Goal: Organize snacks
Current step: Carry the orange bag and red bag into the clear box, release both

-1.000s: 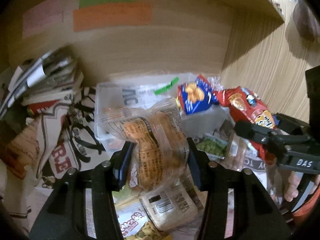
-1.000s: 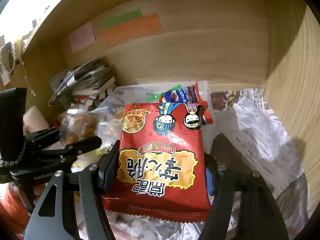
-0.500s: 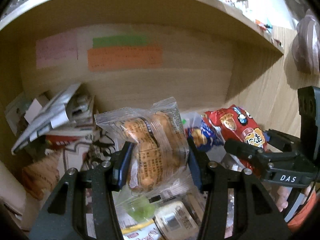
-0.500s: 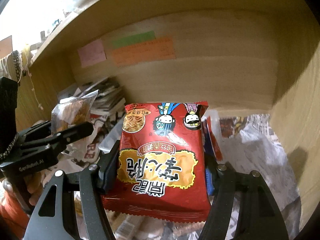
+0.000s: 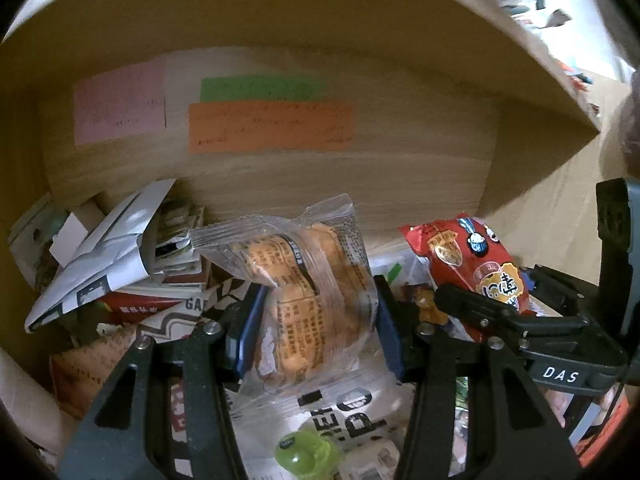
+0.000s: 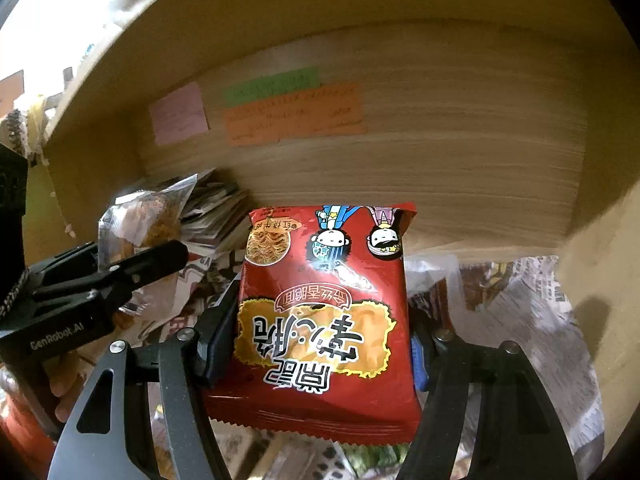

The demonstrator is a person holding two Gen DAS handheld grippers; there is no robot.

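Shelf clutter [image 5: 100, 264] now lower; both packets raised.

Open air above, clutter below

Ahead of me the pale wooden back panel [image 5: 360, 176] stands bare and clear; the slumped stack of papers and magazines [image 5: 132, 264] blocks my left, and crumpled newspaper sheets [image 6: 532, 312] cover the floor rightward.

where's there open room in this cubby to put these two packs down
The clearest patch is the newspaper-lined floor at the right, between the red noodle pack and the right side wall. The left is crowded: a stack of papers and booklets fills the left corner, and loose snacks lie under the clear pastry pack.
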